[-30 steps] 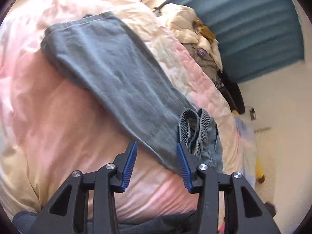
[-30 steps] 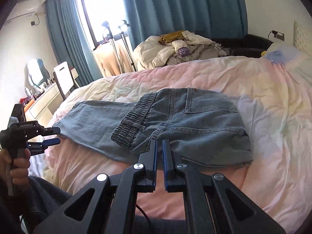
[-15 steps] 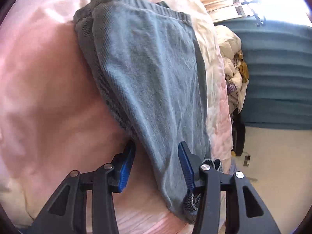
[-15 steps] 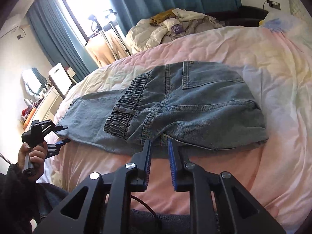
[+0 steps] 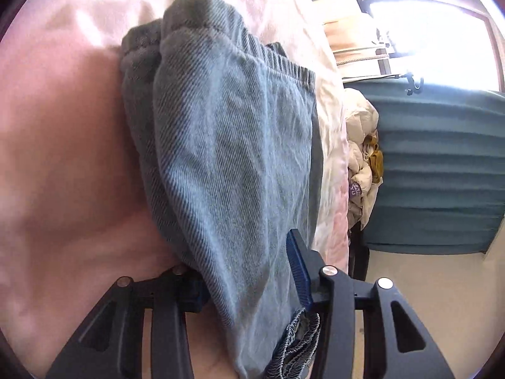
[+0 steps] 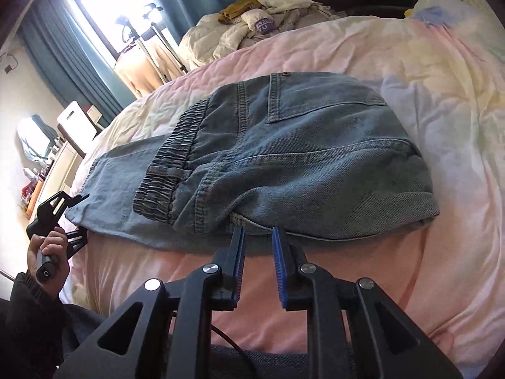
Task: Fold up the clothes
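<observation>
**Jeans half-folded on bed, both grippers at the near edge**

Left wrist view: I'm looking along the left gripper [image 5: 249, 271] w/ the jeans [image 5: 233, 158] filling the centre of the frame. The denim is running from the hem end at 12 o'clock down to 6 o'clock, passing between the two fingers. The right-side blue pad [image 5: 298, 271] is showing beside the cloth; the other finger is mostly hidden under the fabric. Jaws are standing partly apart w/ denim between them; I can't tell whether the pads are actually pressing on it. The jaws have just been closing a little. An elastic waistband bit is bunching at approx 5 o'clock, by the right finger. Pink quilt [image 5: 63, 164] is lying under the jeans, from 7 to 11 o'clock. A clothes pile [image 5: 363, 158] is sitting at 3 o'clock, teal curtain [image 5: 442, 173] behind it.

Right wrist view: the right gripper [image 6: 258, 246] is pointing down at the near edge of the jeans [image 6: 284, 158], which are lying folded over on the quilt [image 6: 426, 79] in mid-frame, seat and back pocket up, one leg stretching toward 9 o'clock. Its jaws are standing a narrow gap apart, fingertips at the denim's edge, nothing clamped; they've been opening within the last sec. At 8 o'clock a hand [image 6: 47, 252] is holding the left gripper [image 6: 79, 218] at the leg end. Window [image 6: 120, 9] at 11 o'clock.
</observation>
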A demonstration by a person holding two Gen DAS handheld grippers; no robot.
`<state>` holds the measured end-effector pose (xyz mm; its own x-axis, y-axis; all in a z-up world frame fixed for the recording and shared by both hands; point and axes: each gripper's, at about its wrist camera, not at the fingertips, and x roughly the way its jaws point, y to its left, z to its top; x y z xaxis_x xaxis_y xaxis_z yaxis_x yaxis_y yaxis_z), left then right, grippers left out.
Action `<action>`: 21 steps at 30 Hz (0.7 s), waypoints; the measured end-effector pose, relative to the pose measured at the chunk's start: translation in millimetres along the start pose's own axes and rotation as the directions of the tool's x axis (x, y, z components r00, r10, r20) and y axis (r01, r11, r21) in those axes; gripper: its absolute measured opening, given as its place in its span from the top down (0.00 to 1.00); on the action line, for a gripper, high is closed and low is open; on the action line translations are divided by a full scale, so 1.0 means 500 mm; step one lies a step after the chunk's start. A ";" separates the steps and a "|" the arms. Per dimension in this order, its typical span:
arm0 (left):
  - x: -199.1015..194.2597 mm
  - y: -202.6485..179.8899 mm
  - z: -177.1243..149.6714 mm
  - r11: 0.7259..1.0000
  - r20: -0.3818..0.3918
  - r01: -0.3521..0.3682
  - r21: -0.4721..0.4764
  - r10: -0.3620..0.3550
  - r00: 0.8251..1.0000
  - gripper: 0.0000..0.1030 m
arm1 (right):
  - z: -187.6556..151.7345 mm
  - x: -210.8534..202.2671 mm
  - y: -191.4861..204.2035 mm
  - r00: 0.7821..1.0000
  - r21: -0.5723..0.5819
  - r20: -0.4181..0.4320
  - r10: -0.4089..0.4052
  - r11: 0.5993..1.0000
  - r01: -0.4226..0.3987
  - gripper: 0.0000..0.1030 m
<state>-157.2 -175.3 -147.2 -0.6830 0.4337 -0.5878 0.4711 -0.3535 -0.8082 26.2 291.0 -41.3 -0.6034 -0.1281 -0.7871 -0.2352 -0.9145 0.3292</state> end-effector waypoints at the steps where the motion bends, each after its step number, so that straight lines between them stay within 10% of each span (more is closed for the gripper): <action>1: -0.005 -0.005 0.001 1.000 0.022 -0.006 0.015 0.005 1.000 0.59 | 0.001 -0.002 -0.002 1.000 0.002 0.008 -0.009 1.000 0.009 0.83; 14: -0.023 -0.042 0.037 0.990 0.104 -0.081 0.113 0.070 0.992 0.75 | 0.004 -0.026 -0.001 0.995 -0.038 0.059 -0.086 0.995 0.089 0.83; 21: -0.063 -0.148 -0.011 0.896 0.211 -0.192 0.400 0.114 0.971 0.89 | 0.007 -0.027 -0.013 0.987 -0.045 0.068 -0.144 0.988 0.147 0.83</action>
<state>-167.3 -158.1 -68.7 -0.7271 0.2058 -0.6550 0.3300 -0.7319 -0.5962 33.3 299.8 -30.8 -0.6135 0.0310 -0.7891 -0.2871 -0.9396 0.1863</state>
